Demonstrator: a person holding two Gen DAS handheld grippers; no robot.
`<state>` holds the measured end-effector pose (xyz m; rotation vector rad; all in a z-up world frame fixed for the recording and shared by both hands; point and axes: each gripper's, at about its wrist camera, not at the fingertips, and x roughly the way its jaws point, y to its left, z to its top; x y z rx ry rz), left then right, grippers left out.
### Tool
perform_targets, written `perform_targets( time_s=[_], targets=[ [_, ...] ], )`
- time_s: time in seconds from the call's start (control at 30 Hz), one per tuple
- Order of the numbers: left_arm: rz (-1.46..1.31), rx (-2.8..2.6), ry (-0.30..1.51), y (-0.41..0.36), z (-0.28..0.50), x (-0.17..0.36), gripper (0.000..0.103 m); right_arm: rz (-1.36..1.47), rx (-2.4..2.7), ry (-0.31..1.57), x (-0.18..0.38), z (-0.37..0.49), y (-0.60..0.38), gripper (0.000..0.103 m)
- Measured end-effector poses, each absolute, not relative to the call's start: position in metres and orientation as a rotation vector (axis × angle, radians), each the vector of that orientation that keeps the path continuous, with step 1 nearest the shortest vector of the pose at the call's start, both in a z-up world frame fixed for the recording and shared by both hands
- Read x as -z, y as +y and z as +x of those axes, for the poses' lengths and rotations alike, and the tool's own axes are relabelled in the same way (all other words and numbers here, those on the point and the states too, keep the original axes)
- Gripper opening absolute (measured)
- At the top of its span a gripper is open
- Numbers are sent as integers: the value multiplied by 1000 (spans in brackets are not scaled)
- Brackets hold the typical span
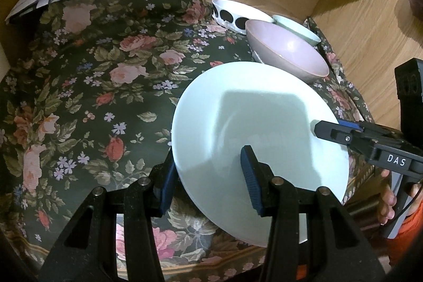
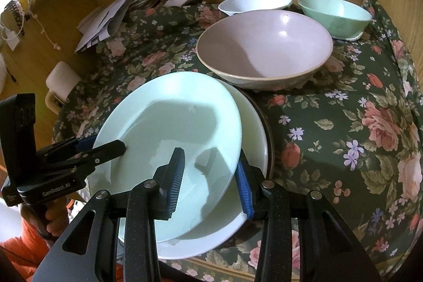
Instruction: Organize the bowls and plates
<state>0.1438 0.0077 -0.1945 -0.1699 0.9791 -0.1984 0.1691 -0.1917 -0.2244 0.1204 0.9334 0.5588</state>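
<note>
We hold the pale green plate by its rim from both sides: the left gripper is clamped on the near-left edge, the right gripper on the near-right edge, pads on either face. The plate hangs tilted over a stack of a white plate and a dark one beneath, on the floral cloth.

The step looks like setting it onto that stack. To do it well we should level the plate first, center it over the white plate, then lower both hands evenly and let go only once it sits flat. Releasing one side early could let it slide or clack. Our fingers should clear the stack's rim on the way out.

The pink bowl sits just behind the stack; the mint bowl and white bowl are further back, still unstacked.

Writing: "DAS" on the right gripper's body in the left view; "GenRobot.AI" on the left gripper's body in the right view. Papers at back are unreadable.
</note>
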Motion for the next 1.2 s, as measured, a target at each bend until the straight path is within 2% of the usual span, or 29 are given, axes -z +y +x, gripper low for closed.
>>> perform_targets(
  time_s=[0.4, 0.6, 0.67, 0.97, 1.07, 1.2],
  targets=[
    [-149, 191, 982, 6, 145, 196, 47, 119, -544, 923, 222, 163, -198, 35],
    [-140, 151, 975, 12, 145, 193, 52, 130, -530, 918, 217, 161, -206, 35],
    [-140, 139, 968, 14, 146, 189, 55, 121, -519, 905, 212, 159, -209, 35],
    [-110, 142, 889, 13, 152, 153, 56, 100, -494, 827, 186, 159, -216, 36],
    [-98, 150, 856, 9, 158, 141, 66, 101, -486, 797, 178, 162, -219, 44],
    [-71, 157, 825, 0, 171, 130, 69, 110, -472, 754, 167, 169, -224, 50]
  ],
)
